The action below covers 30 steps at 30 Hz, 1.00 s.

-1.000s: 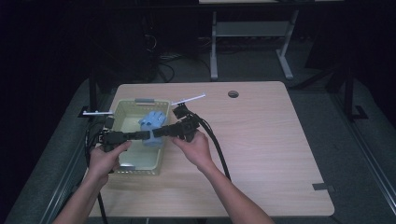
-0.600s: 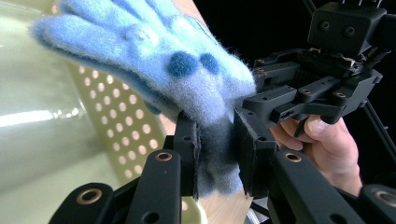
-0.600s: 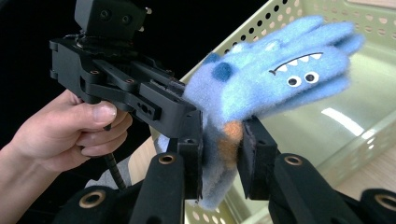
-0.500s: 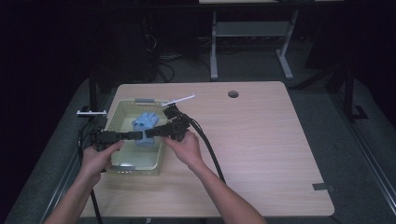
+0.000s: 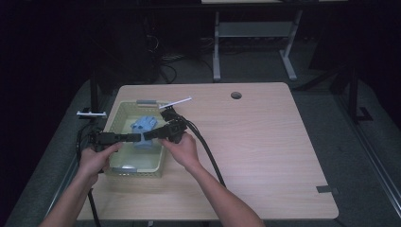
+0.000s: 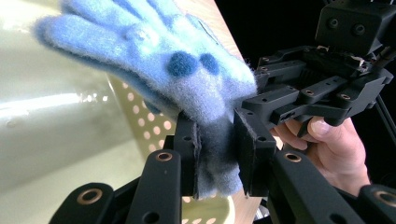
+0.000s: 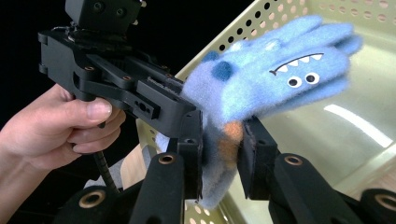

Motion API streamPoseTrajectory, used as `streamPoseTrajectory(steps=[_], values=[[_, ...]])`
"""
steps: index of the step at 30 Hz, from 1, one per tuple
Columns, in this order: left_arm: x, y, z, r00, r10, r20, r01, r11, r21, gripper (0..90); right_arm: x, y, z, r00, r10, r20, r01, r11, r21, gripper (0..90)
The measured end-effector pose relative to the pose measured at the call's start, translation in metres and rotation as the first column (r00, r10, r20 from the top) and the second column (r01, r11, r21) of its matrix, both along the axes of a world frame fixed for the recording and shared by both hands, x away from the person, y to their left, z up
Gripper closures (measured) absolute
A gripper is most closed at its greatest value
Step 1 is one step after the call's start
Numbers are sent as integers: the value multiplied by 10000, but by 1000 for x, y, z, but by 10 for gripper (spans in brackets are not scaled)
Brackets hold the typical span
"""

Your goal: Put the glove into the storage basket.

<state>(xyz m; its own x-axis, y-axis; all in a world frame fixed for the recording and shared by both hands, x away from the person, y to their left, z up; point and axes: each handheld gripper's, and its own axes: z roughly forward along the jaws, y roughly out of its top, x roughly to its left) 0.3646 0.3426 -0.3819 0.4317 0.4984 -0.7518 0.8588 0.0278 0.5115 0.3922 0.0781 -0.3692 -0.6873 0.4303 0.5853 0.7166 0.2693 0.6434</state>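
High view: a fuzzy light-blue knitted glove point(image 5: 144, 126) is held up over a pale yellow-green perforated plastic basket point(image 5: 124, 166) at the left middle of the frame, on a light wooden table point(image 5: 265, 156). The left gripper point(image 5: 134, 137) and right gripper point(image 5: 147, 135) are met at the glove's cuff from either side.

Left gripper view: the cuff is pinched tight between the two black jaws at bottom centre, the glove point(image 6: 154, 60) fanned toward the upper left, with the right gripper point(image 6: 250, 103) seen just beside it.

Right gripper view: the jaws are clamped on the cuff too, bottom centre; the glove point(image 7: 280, 79), with its monster face, is spread to the upper right over the basket point(image 7: 373, 42).
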Motion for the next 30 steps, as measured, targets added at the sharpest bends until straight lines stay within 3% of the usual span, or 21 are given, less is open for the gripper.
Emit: streamPoseTrajectory(steps=[14,25,30], values=[[0,9,-3,9998,71,-200,-57,9976,694,716,4,14,-12,9996,150,-220,-155,9997,-212,719],[-4,19,1,9995,234,-226,-214,9962,847,716,3,26,-12,9992,260,-288,-261,9997,-39,716],[-4,24,0,9993,220,-293,-182,9921,1243,717,3,34,-16,9991,347,-234,-353,9991,-227,712]])
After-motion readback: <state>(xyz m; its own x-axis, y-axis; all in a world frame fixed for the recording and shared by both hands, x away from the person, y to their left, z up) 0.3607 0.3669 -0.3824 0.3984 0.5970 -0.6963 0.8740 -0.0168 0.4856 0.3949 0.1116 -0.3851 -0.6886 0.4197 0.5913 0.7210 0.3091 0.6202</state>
